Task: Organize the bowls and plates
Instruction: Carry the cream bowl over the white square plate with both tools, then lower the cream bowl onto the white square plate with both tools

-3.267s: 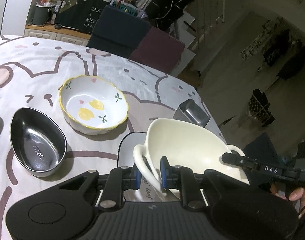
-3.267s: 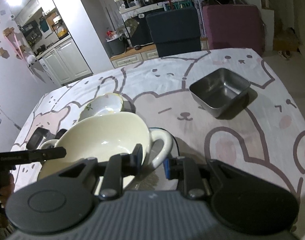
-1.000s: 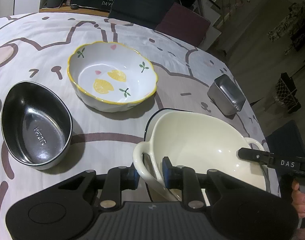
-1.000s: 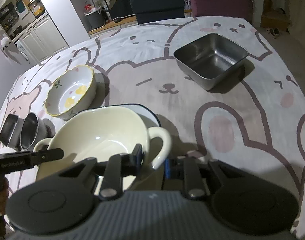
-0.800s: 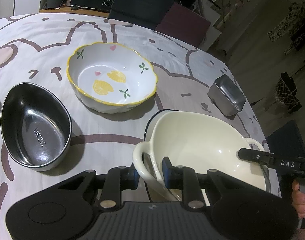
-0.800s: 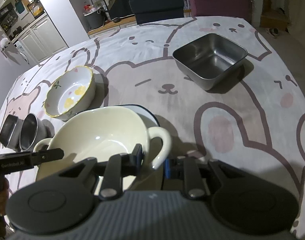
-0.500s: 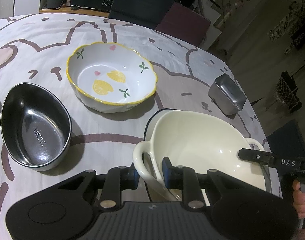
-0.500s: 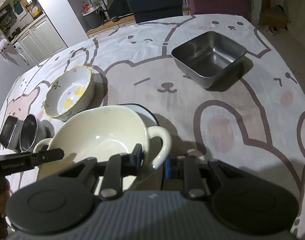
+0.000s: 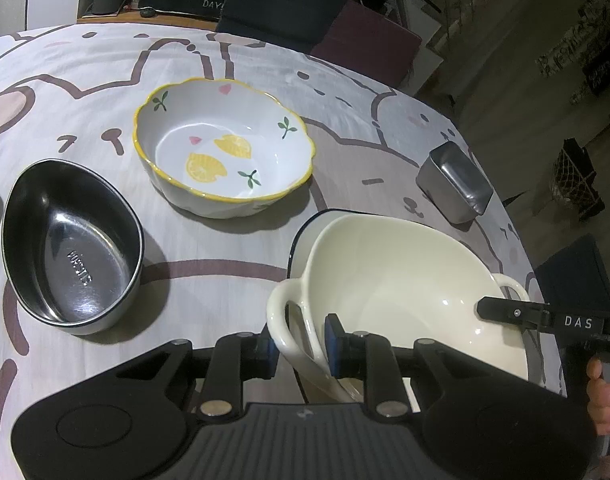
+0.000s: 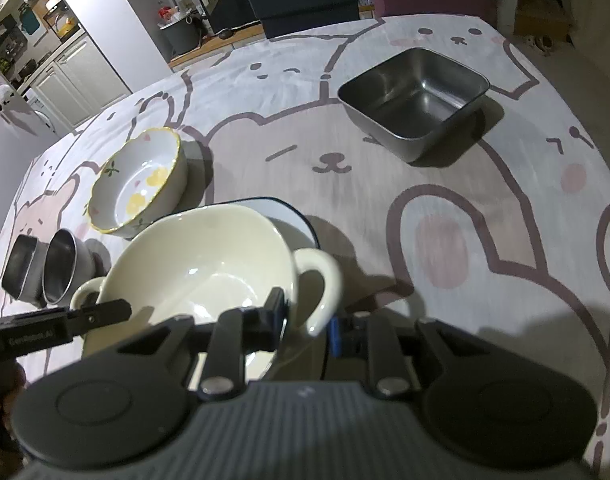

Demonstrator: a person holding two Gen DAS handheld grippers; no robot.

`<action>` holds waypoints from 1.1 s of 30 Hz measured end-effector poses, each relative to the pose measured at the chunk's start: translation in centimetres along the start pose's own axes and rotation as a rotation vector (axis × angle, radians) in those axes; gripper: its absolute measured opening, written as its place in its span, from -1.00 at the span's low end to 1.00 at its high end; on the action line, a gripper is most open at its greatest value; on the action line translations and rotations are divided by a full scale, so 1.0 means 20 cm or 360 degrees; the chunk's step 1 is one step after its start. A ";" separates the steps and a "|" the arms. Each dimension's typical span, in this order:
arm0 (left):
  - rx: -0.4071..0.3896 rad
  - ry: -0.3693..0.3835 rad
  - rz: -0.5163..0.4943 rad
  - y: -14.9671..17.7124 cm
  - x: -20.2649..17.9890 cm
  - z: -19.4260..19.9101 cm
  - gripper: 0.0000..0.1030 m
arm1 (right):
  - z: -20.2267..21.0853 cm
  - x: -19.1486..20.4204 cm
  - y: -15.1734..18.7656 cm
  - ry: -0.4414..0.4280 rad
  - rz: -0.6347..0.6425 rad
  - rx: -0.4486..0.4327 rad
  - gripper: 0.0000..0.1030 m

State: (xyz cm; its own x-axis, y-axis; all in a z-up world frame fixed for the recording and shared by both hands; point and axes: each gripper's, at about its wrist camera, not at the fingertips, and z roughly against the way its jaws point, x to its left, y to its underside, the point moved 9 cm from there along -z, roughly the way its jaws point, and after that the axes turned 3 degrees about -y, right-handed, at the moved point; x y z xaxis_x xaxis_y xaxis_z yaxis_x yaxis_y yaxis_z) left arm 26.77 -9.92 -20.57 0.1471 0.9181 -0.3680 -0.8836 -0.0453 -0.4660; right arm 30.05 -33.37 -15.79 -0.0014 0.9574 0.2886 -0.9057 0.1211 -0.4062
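Note:
A cream two-handled bowl [image 9: 401,280] is held between both grippers, just above a white plate with a dark rim [image 9: 305,232]. My left gripper [image 9: 301,344] is shut on the bowl's left handle. My right gripper [image 10: 305,320] is shut on its right handle [image 10: 325,280]; the bowl [image 10: 201,264] and plate rim [image 10: 297,216] show there too. A lemon-patterned bowl [image 9: 225,148] sits farther back; it also shows in the right wrist view [image 10: 137,184].
An oval steel bowl [image 9: 71,244] lies to the left. A square steel container [image 10: 415,96] stands at the far right, also seen edge-on [image 9: 457,182]. Two small steel cups [image 10: 45,268] sit at the table's left edge. Dark chairs [image 9: 289,0] stand behind the table.
Both grippers carried the cream bowl lower and slightly forward toward the plate since 3.3 s ago. Over the last second it has barely moved.

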 end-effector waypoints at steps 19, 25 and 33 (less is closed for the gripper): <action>0.0007 0.0002 -0.0013 0.01 -0.01 0.00 -0.54 | -0.03 -0.04 0.02 -0.0059 -0.0149 0.0037 -0.49; 0.0004 -0.0001 0.0001 0.01 -0.01 0.00 -0.54 | -0.03 -0.04 0.03 -0.0055 -0.0132 0.0031 -0.49; -0.0005 -0.0034 -0.0006 0.00 -0.01 0.00 -0.53 | -0.01 0.02 0.02 0.0052 0.0018 0.0004 -0.44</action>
State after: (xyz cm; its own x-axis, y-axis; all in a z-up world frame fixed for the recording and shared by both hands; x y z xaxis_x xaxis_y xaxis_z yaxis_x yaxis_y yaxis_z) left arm 26.66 -10.05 -20.46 0.1409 0.9265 -0.3490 -0.8816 -0.0430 -0.4700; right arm 29.68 -32.96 -16.07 0.0021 0.9669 0.2552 -0.9067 0.1095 -0.4073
